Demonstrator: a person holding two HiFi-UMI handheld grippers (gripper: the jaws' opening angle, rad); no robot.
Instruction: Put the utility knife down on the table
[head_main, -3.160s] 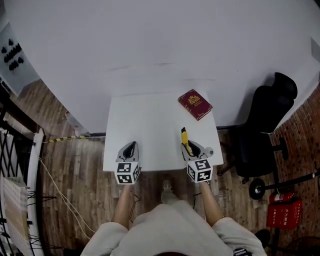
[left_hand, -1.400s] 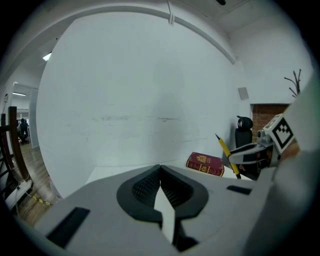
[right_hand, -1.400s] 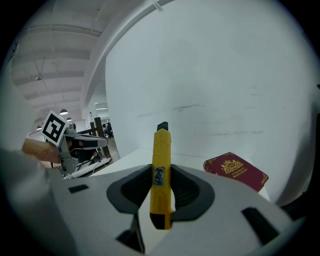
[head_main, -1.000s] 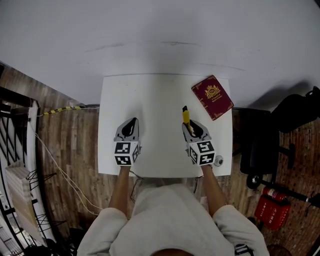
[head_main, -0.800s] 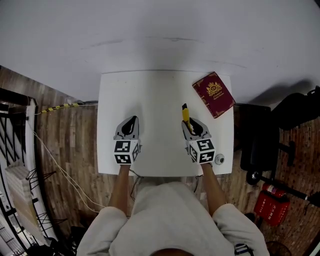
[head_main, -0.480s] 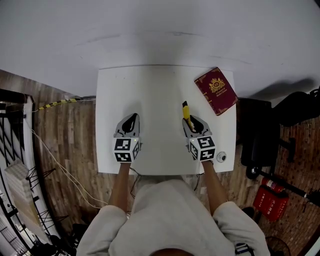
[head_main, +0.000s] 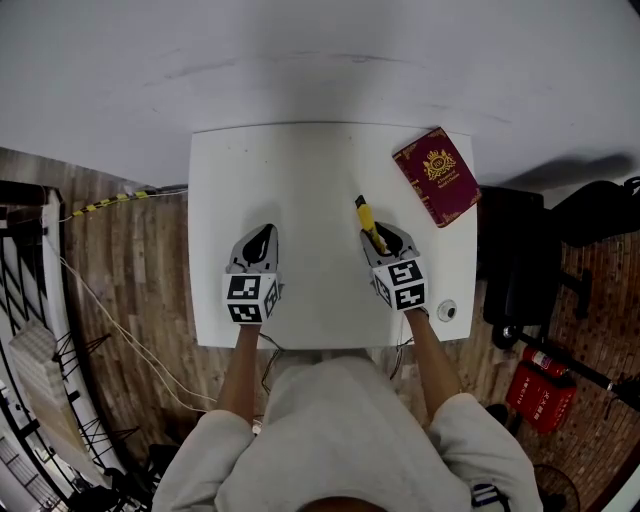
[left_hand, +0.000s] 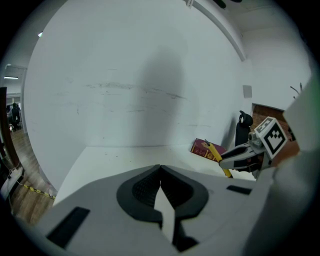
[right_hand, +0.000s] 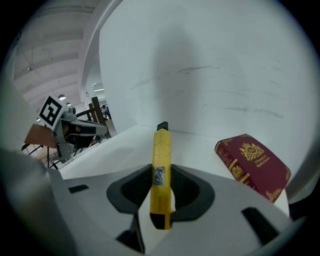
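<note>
A yellow utility knife (right_hand: 161, 165) with a black tip is clamped between the jaws of my right gripper (right_hand: 161, 192). It sticks out forward over the white table (head_main: 300, 180). In the head view the utility knife (head_main: 367, 222) points away from me and slightly left, ahead of the right gripper (head_main: 385, 243). My left gripper (head_main: 259, 243) hovers over the table's left half with its jaws closed together and nothing between them. From the left gripper view (left_hand: 160, 187), the knife (left_hand: 218, 157) and the right gripper show at the right.
A dark red book (head_main: 437, 175) with a gold crest lies at the table's far right corner, also in the right gripper view (right_hand: 252, 162). A small round grey object (head_main: 446, 311) sits at the near right edge. A white wall stands behind the table. A black office chair (head_main: 590, 230) is to the right.
Both grippers have come down closer to the table. The knife remains gripped in the right gripper, now angled a little more to the left. The head camera has shifted, so the table sits higher in view.
</note>
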